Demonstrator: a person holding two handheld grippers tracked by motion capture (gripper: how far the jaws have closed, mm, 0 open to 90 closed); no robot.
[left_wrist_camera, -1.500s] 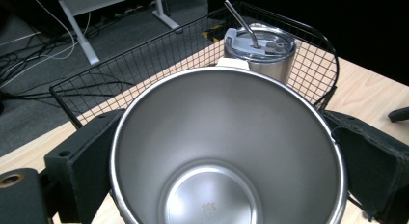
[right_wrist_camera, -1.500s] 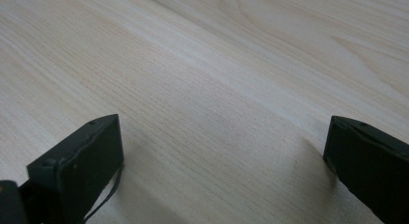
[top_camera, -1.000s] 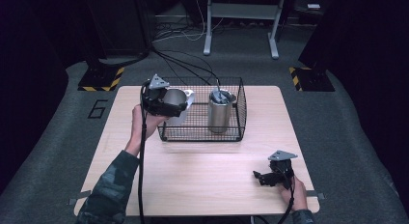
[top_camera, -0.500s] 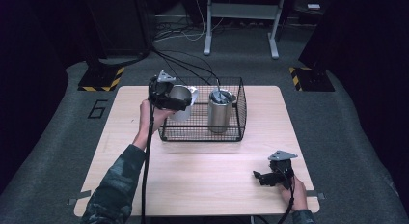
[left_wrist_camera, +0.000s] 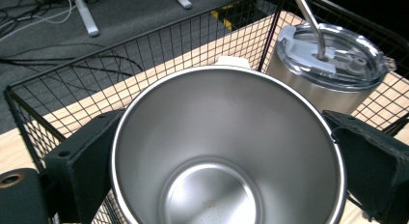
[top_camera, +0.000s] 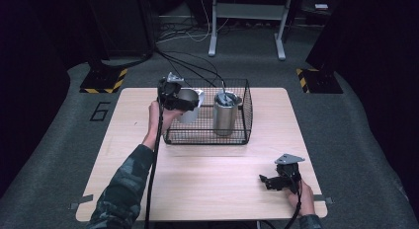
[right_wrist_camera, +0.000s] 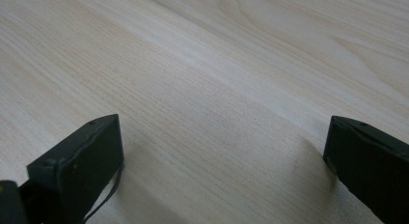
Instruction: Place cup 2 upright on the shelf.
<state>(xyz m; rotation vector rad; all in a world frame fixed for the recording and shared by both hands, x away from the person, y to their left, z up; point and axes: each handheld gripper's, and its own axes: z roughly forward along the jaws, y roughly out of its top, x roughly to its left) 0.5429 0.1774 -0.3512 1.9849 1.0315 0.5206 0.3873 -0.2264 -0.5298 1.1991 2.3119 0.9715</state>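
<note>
overhead, left gripper (top_camera: 184, 101) jaws clamped on steel cup (left_wrist_camera: 226, 151) above wire basket (top_camera: 207, 136), right gripper (top_camera: 271, 181) jaws wide apart on table (top_camera: 212, 174)

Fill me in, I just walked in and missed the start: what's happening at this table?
A person works two handheld grippers. The left gripper is clamped on an open steel cup, holding it tilted over the left part of a black wire basket. A lidded steel tumbler with a straw already stands upright inside that basket. The right gripper rests open and empty near the wooden table's front right corner.
</note>
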